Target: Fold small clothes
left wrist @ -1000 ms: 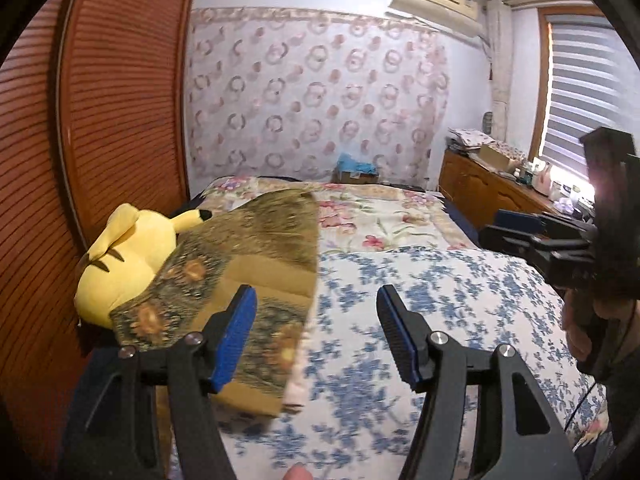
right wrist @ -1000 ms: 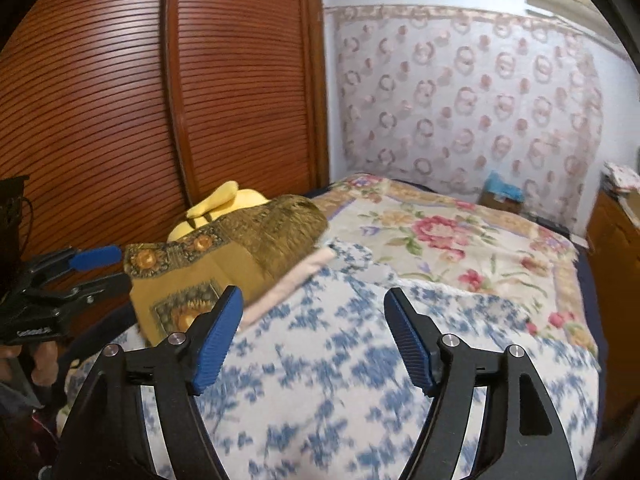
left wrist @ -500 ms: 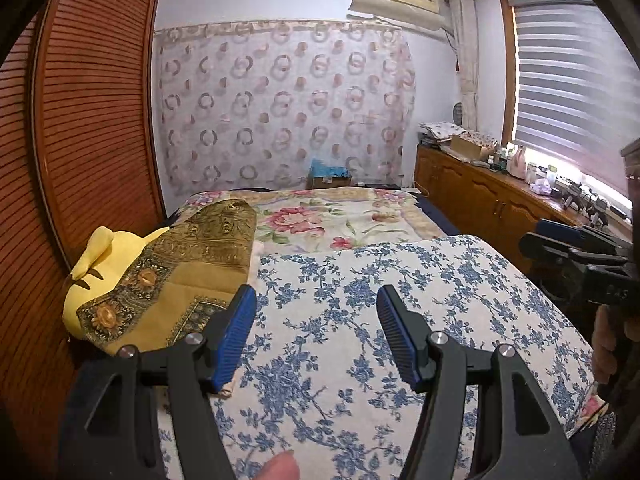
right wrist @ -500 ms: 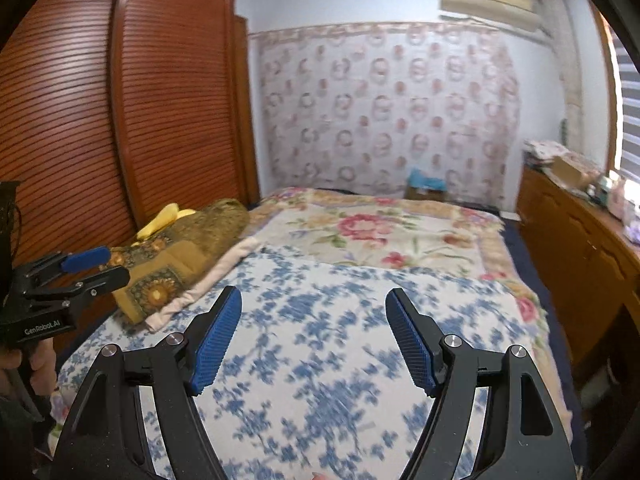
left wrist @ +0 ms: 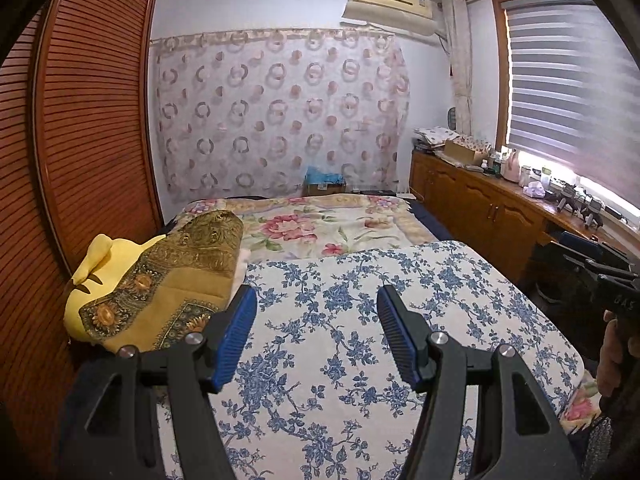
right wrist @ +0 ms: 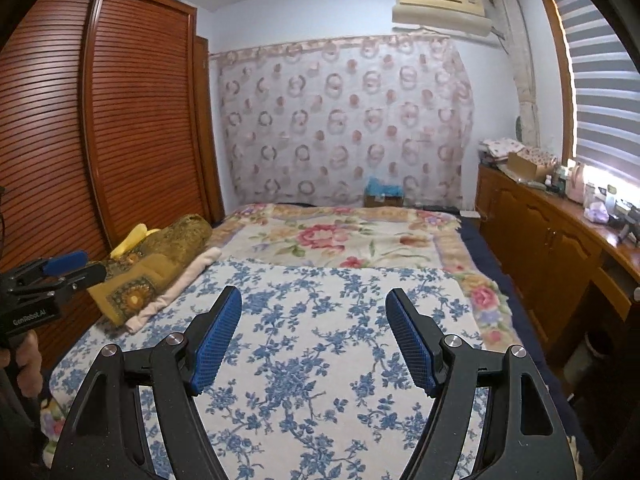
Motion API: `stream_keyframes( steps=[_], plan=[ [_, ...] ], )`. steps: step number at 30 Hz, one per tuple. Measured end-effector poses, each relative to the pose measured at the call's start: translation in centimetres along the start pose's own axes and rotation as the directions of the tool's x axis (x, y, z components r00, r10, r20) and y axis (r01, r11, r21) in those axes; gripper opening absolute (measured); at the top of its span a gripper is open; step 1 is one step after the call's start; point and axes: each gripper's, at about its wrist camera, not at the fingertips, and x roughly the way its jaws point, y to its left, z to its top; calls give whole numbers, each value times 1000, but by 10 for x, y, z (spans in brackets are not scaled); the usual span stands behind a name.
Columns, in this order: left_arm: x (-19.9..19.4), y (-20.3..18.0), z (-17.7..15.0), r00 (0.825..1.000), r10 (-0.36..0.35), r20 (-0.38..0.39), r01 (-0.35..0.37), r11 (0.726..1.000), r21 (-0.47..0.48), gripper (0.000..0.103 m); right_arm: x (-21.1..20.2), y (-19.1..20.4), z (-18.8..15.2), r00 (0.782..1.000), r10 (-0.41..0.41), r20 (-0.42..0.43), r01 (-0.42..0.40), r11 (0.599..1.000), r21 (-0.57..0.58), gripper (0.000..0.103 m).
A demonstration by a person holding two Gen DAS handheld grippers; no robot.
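No small garment shows in either view. My left gripper [left wrist: 316, 312] is open and empty above a white cloth with blue flowers [left wrist: 360, 320] spread on the bed. My right gripper [right wrist: 314, 314] is open and empty over the same cloth [right wrist: 320, 340]. The right gripper also shows at the right edge of the left wrist view [left wrist: 600, 264]. The left gripper shows at the left edge of the right wrist view [right wrist: 64, 266]. A folded gold patterned cloth [left wrist: 176, 280] lies at the bed's left side, also seen in the right wrist view [right wrist: 160, 260].
A yellow plush toy [left wrist: 92, 280] lies under the gold cloth by the wooden slatted wardrobe [left wrist: 88, 120]. A floral blanket [left wrist: 320, 228] covers the far bed. A wooden cabinet [left wrist: 500, 208] with clutter runs along the right under the window.
Both cameras have swung right and lifted, from facing the gold cloth and plush toy to looking straight down the bed. Both grippers stay open and empty.
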Motion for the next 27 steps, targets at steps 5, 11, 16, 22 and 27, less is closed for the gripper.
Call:
stream_keyframes(
  steps=[5, 11, 16, 22, 27],
  plan=[
    [-2, 1, 0, 1000, 4, 5, -4, 1000, -6, 62, -2, -1, -1, 1000, -5, 4, 5, 1000, 4, 76],
    [-2, 3, 0, 1000, 8, 5, -8, 1000, -14, 62, -2, -1, -2, 1000, -4, 4, 4, 1000, 4, 76],
    [-1, 3, 0, 1000, 12, 4, -12, 1000, -18, 62, -2, -1, -3, 1000, -4, 1, 4, 1000, 7, 76],
    [-1, 4, 0, 1000, 11, 5, -11, 1000, -16, 62, -3, -1, -5, 1000, -6, 3, 6, 1000, 7, 76],
    [-1, 4, 0, 1000, 11, 5, -11, 1000, -15, 62, -4, -2, -7, 1000, -8, 4, 8, 1000, 7, 76]
  ],
)
